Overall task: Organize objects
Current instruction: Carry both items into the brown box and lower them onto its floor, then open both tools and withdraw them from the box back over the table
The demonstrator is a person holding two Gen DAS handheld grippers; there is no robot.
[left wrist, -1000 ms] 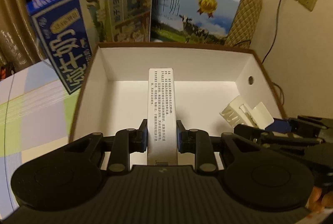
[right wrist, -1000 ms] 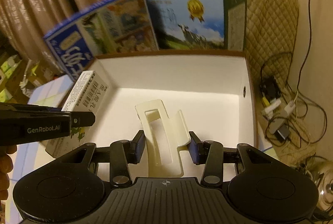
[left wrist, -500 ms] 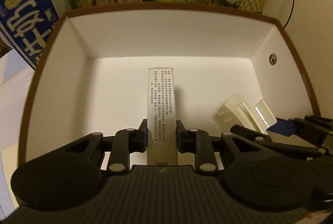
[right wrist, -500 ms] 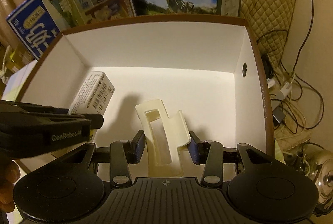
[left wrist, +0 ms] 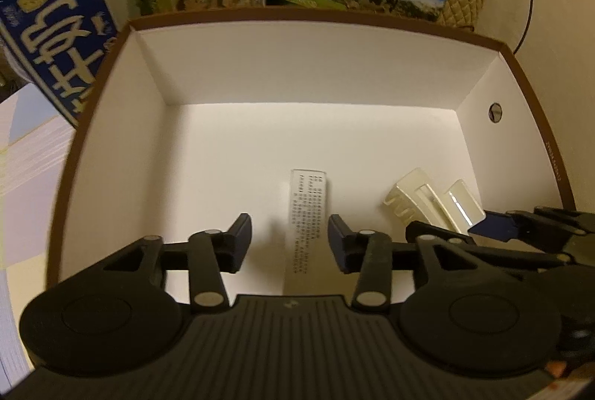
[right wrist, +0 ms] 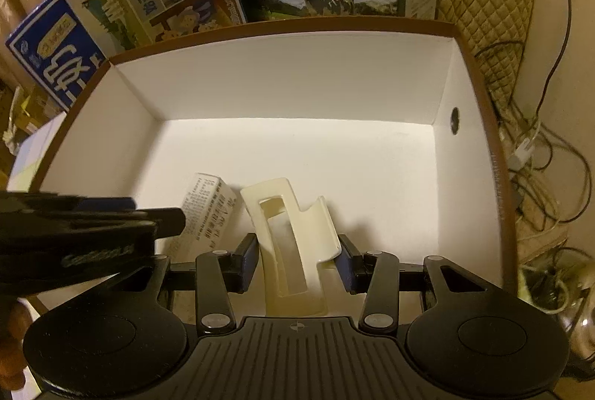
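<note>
Brown-rimmed box (left wrist: 531, 95), floor mostly bare beyond small carton (left wrist: 306, 214).

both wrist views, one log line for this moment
left gripper: open, small carton released in box | right gripper: open around plastic holder, inside box

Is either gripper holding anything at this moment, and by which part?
The left gripper is open, holding nothing. The right gripper has the cream plastic holder between its pads; whether they grip it cannot be told.
</note>
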